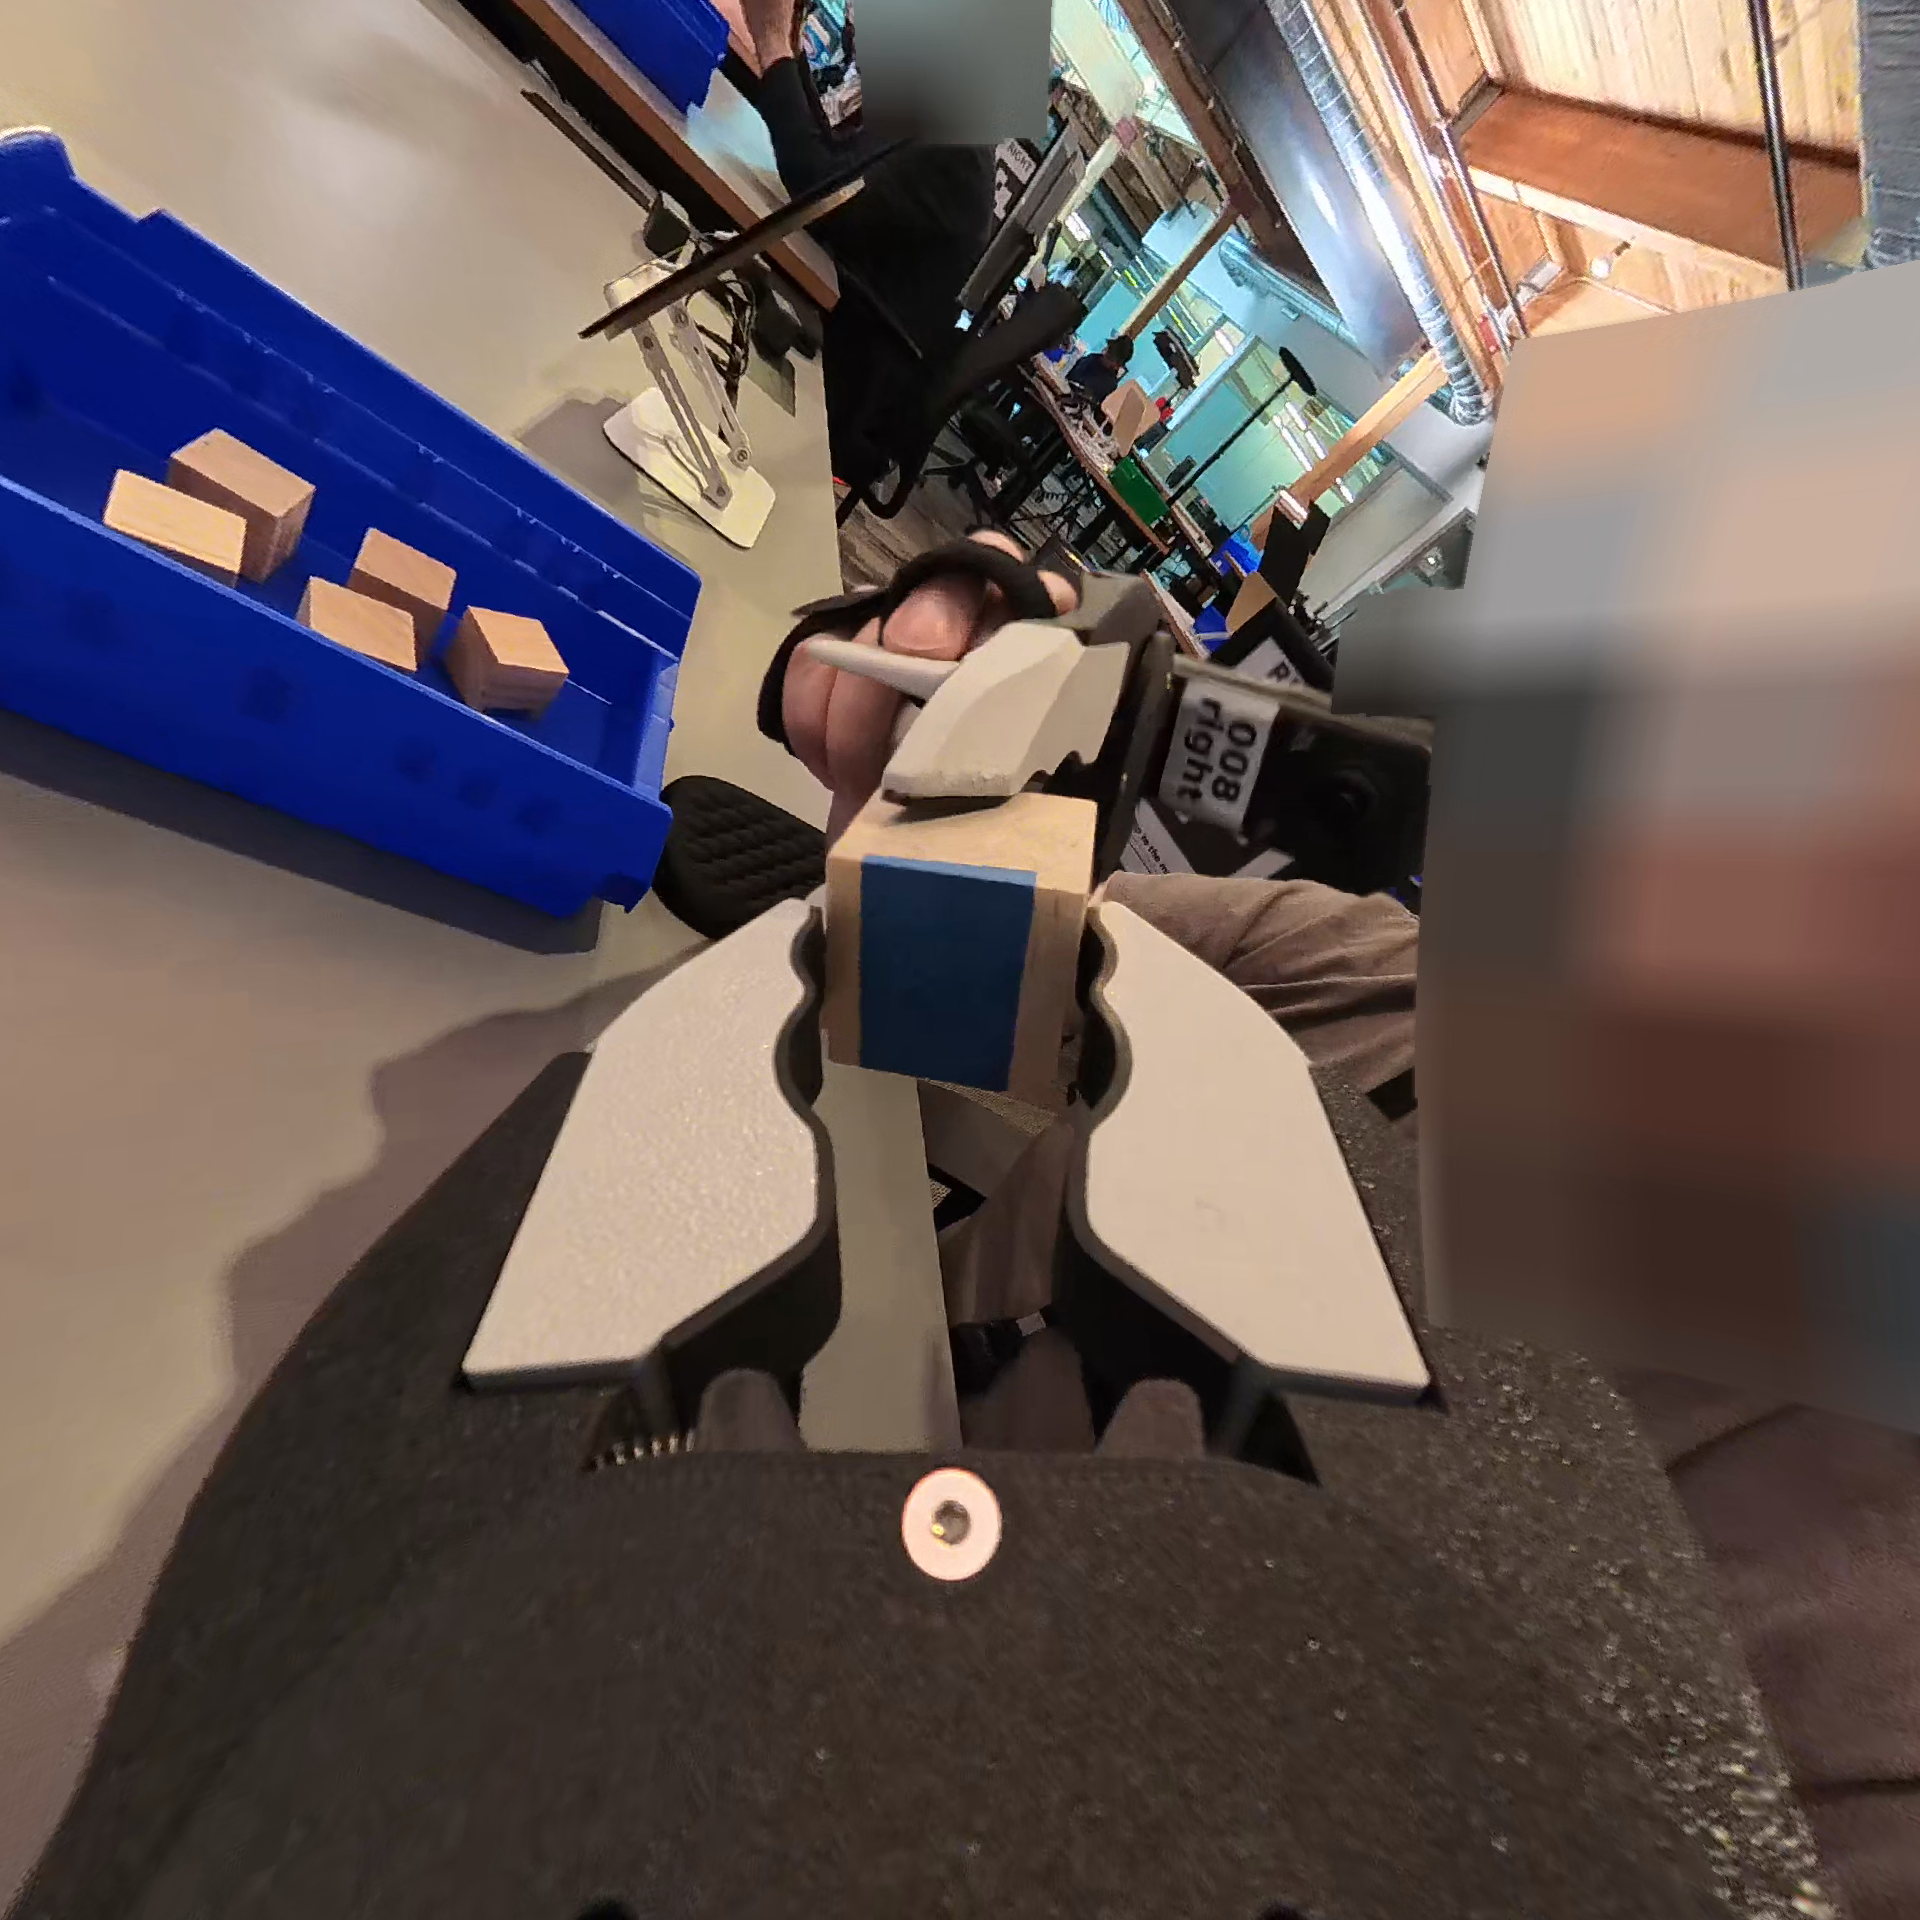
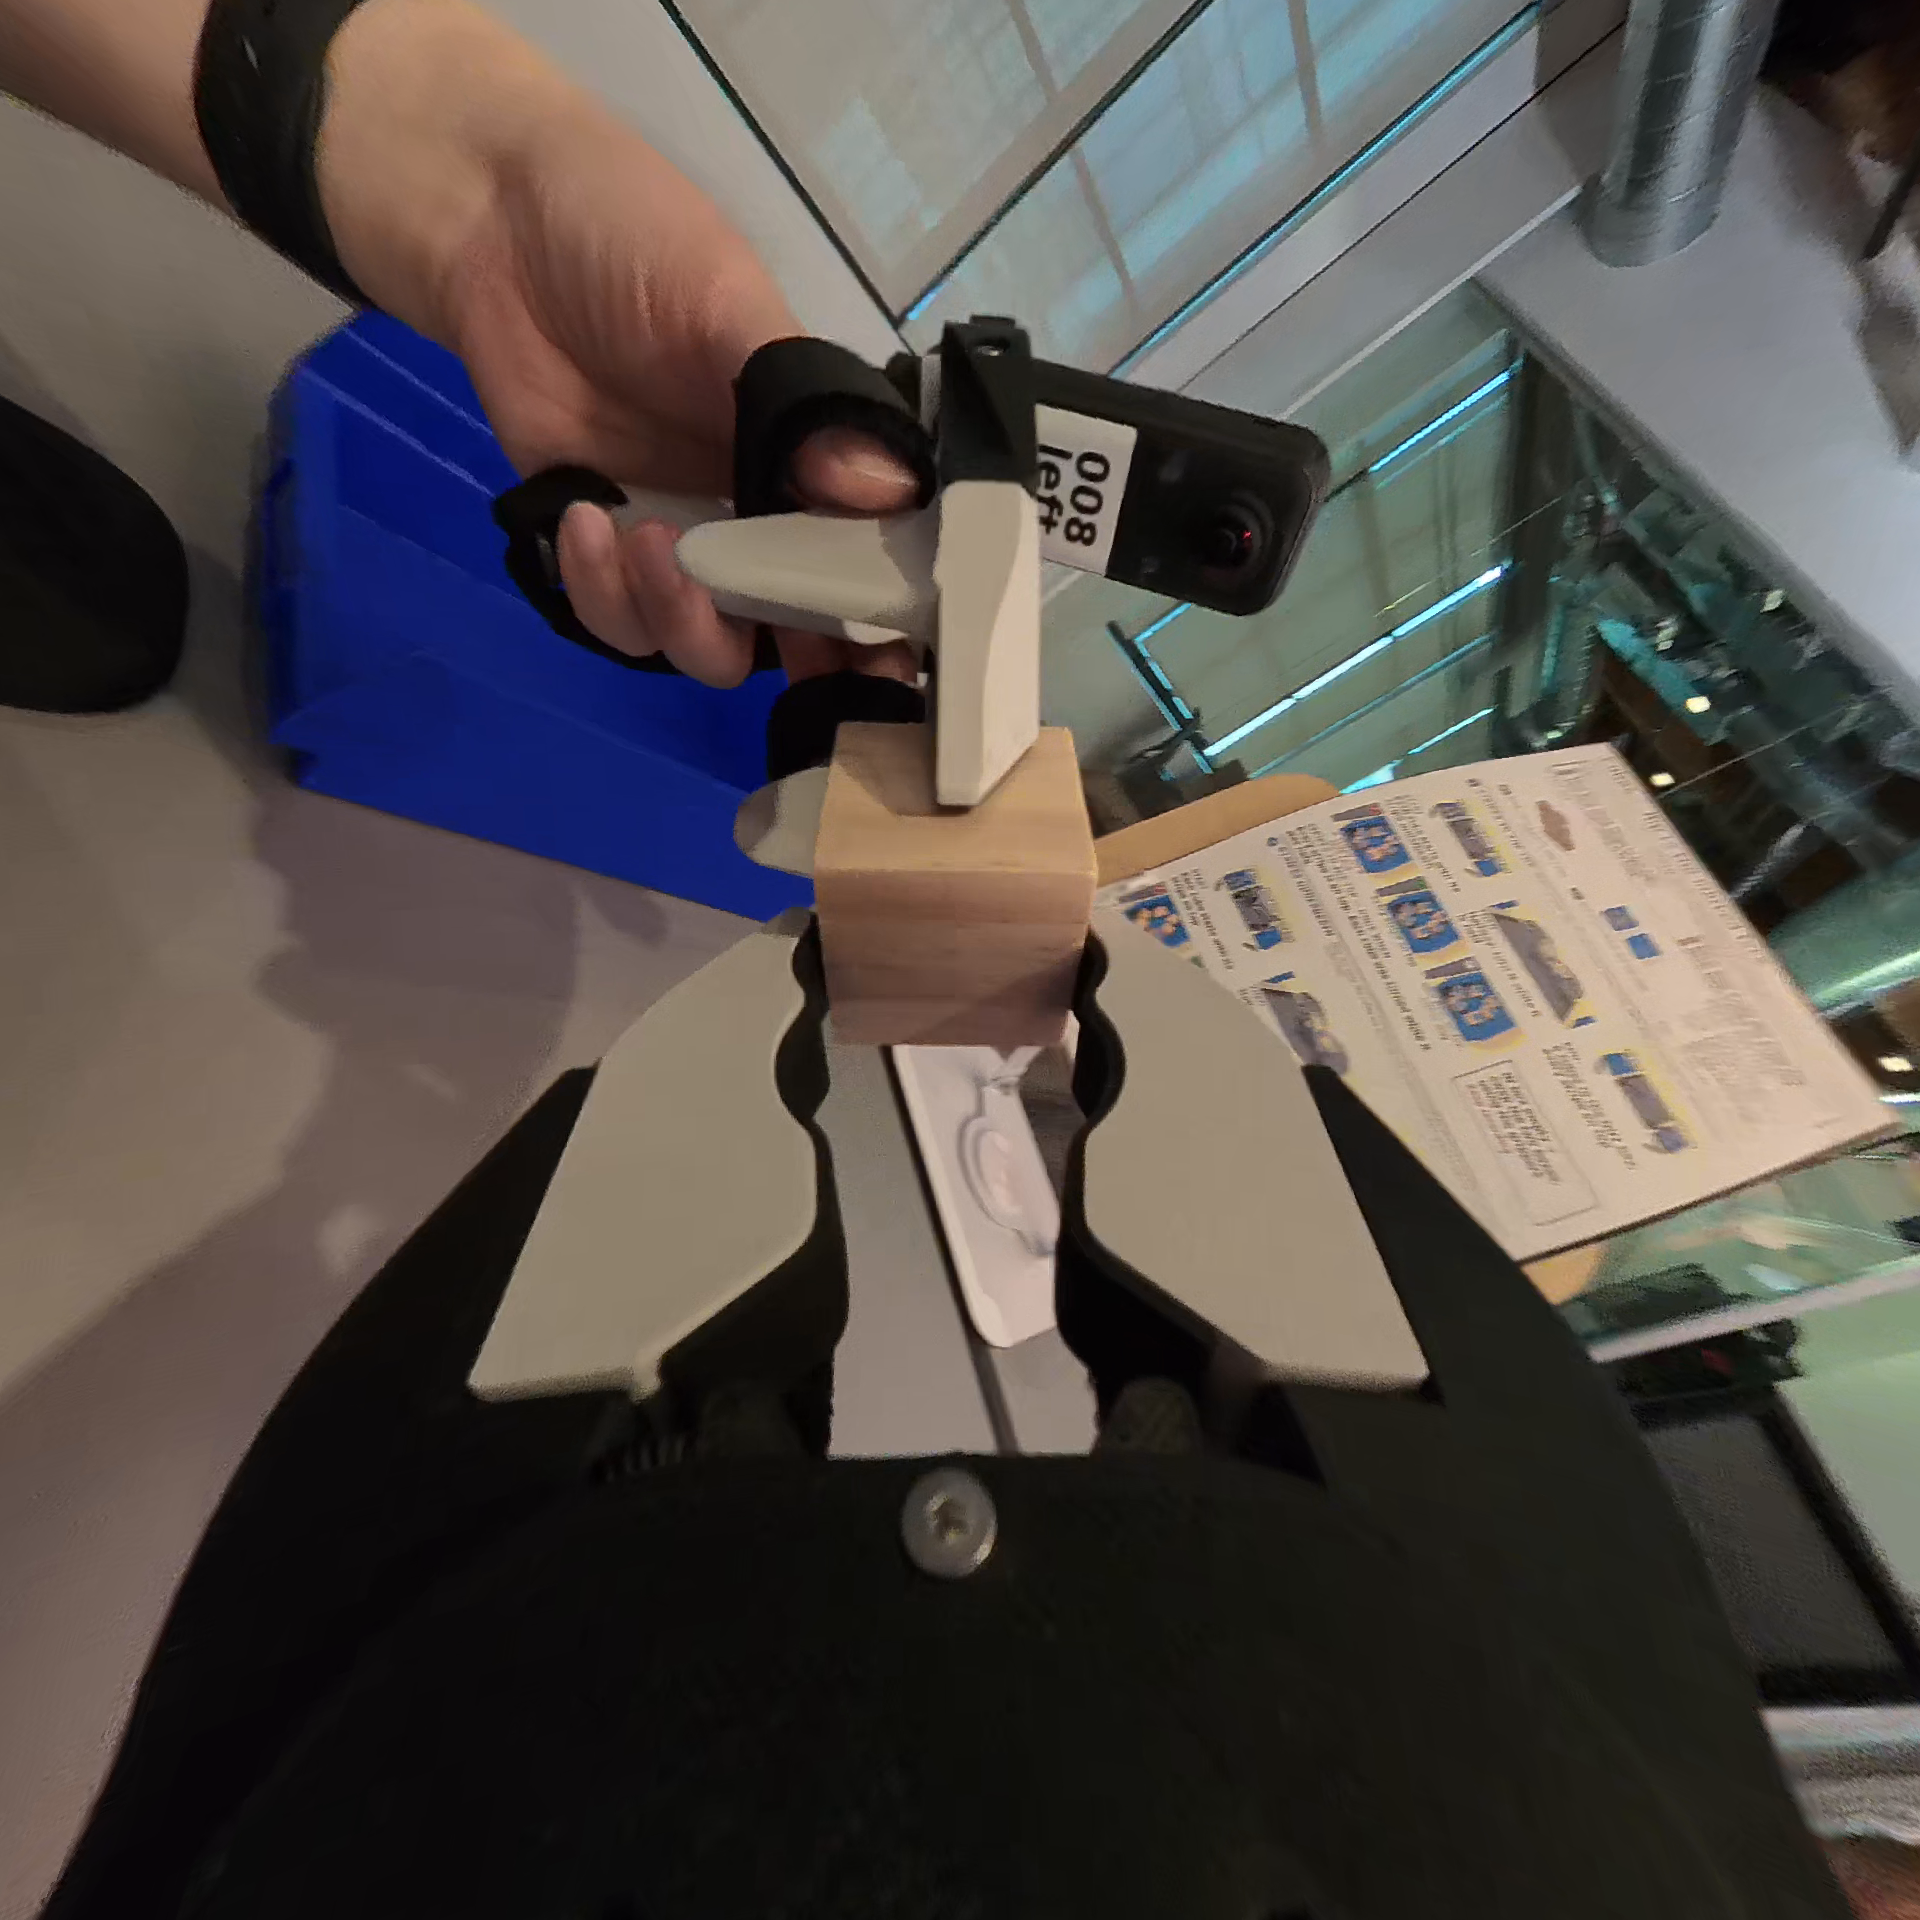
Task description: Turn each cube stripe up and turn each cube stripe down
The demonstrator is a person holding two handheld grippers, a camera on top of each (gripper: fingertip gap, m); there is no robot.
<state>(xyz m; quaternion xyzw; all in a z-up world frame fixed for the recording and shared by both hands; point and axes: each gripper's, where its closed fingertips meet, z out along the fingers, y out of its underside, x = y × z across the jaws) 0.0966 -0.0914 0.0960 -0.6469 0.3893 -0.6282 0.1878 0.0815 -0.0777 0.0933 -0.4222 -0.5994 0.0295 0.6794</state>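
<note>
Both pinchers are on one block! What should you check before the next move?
1. Left gripper has the cube between its fingers: ok, both fingers touch its sides.
2. Right gripper also grips the cube: ok in the right wrist view.
3. Stripe side known: ok, the blue stripe faces the left camera.
4. One gripper lets go before turning: not ok, both hold it.
5. Room in the blue bin: ok, five cubes lie there with bare floor beside them.
6. Stripes on the bin cubes: cannot tell, only plain wood shows.
</note>
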